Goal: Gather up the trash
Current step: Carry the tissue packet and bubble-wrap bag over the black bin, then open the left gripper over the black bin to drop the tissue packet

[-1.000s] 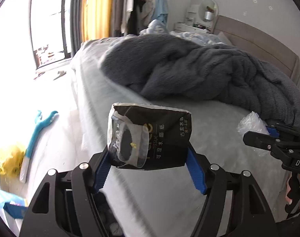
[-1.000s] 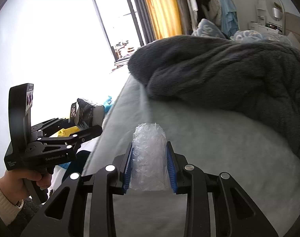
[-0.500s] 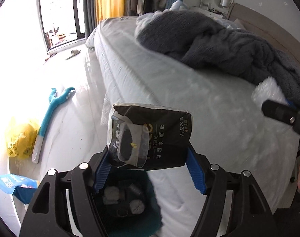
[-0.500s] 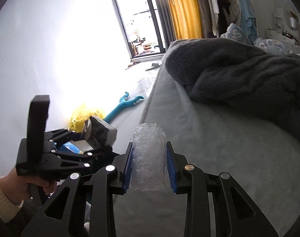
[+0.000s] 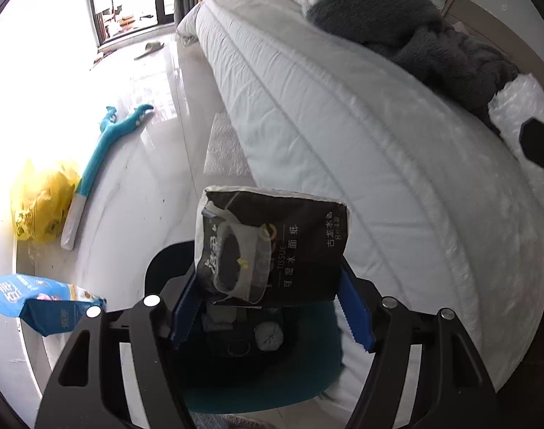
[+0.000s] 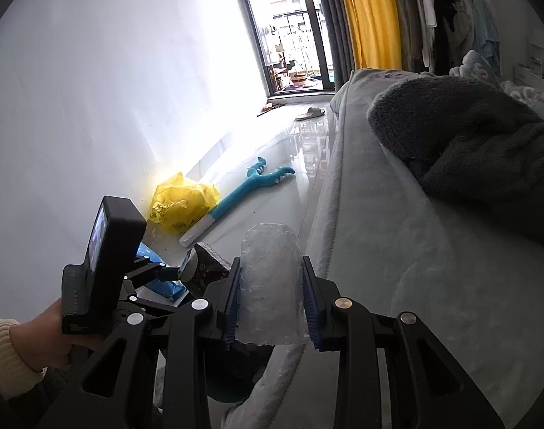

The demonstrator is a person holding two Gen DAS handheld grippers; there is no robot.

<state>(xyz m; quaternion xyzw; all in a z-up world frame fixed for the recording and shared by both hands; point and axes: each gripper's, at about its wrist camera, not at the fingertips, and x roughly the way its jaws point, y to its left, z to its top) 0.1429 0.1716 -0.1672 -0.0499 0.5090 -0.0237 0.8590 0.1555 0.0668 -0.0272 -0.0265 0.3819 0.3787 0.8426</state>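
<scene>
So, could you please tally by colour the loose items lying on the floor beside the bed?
Yellow: 1, the plastic bag
Blue: 2, the long-handled toy and the packet
Pale: 1, the slipper
Total: 4

Beside me stands a bed [image 5: 343, 114] with a grey blanket [image 6: 468, 132] heaped on it. Daylight from the balcony door [image 6: 293, 32] beside yellow curtains [image 6: 372, 14] glares off the glossy pale floor [image 5: 136, 164].

one black tissue pack [image 5: 282, 250], one bubble-wrap wad [image 6: 270, 282], one teal bin [image 5: 264, 389], one yellow bag [image 5: 39, 203], one blue pouch [image 5: 39, 304], one blue grabber toy [image 5: 103, 157], one slipper [image 6: 309, 112], one grey blanket [image 5: 415, 32], one bed [image 5: 343, 136]
</scene>
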